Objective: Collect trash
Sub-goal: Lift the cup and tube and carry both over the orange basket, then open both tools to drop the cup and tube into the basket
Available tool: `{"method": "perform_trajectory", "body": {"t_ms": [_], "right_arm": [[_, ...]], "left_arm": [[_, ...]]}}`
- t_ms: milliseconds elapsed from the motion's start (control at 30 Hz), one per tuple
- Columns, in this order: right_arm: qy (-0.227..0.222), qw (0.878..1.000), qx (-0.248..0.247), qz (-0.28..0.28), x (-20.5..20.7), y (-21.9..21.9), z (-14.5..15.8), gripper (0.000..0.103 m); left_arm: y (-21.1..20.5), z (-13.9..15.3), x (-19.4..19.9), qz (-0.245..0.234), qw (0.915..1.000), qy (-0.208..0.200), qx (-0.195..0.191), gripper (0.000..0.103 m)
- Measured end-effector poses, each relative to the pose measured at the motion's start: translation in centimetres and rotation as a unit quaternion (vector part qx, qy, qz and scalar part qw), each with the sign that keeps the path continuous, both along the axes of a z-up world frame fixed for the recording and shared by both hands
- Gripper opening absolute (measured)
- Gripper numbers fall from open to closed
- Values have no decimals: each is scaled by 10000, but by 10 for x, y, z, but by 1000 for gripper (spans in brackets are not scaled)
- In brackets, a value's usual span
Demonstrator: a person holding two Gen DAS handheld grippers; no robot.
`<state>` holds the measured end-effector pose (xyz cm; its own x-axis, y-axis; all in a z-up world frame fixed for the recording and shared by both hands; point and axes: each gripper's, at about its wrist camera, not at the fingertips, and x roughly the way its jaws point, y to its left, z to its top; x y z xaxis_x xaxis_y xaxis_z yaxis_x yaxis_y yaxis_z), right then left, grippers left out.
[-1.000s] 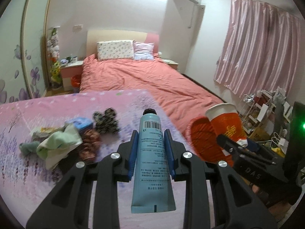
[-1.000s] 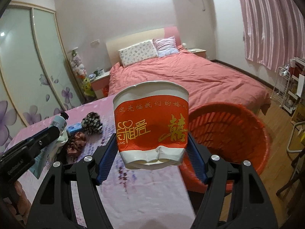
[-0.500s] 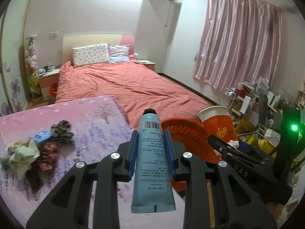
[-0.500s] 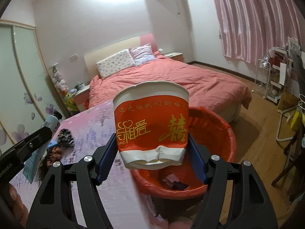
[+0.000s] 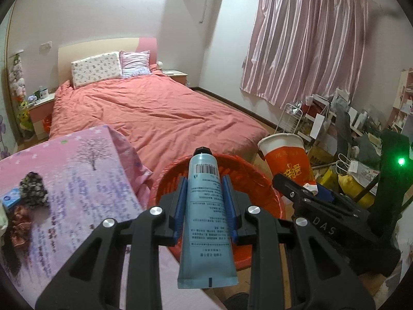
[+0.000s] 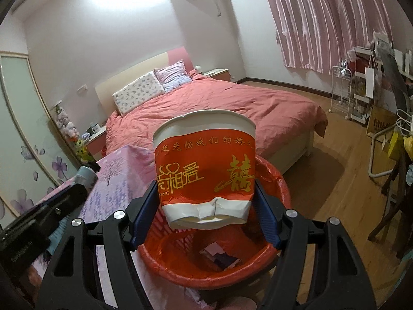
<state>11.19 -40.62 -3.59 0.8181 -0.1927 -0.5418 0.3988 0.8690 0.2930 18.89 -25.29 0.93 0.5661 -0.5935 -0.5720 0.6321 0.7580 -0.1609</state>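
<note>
My left gripper point(image 5: 204, 204) is shut on a blue tube point(image 5: 206, 222) with a black cap, held over the near rim of a red trash basket point(image 5: 260, 188). My right gripper point(image 6: 206, 211) is shut on a dented red and white paper cup point(image 6: 205, 165), held above the same basket point(image 6: 214, 266), which has a few scraps inside. The cup also shows in the left wrist view point(image 5: 286, 157), right of the basket. The tube's cap shows in the right wrist view point(image 6: 86, 173) at the left.
A table with a pink flowered cloth point(image 5: 77, 170) stands left of the basket, with dark scrunchies point(image 5: 33, 193) and a small blue box point(image 5: 10, 199) on it. A bed with a red cover point(image 5: 144, 113) lies behind. Cluttered racks point(image 5: 335, 118) stand at the right.
Both grippers have swung right, away from the table, and now hold the tube and the cup over the red basket. Both grips are unchanged.
</note>
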Motion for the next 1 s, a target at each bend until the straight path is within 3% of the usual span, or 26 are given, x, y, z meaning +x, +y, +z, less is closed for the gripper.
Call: {"method": "perform_trajectory", "body": {"t_ms": [333,400,467,1000], "right_arm": [[105,9993,353,44,19,-26,-16,71],[165,9987,476,79,24,-31,-20,75],[213,9982,549,69,26,-34,-24,79],[462,9986,-34,272,17,18,-9,79]], "left_arm": [[-25,-34,31,23,9991,320,262,29],[-22,-39,37,121,9988,364,299,39],[-14,-41,41,256,9985,368,306,51],[89,-35,27,1191,9909,157,607,63]]}}
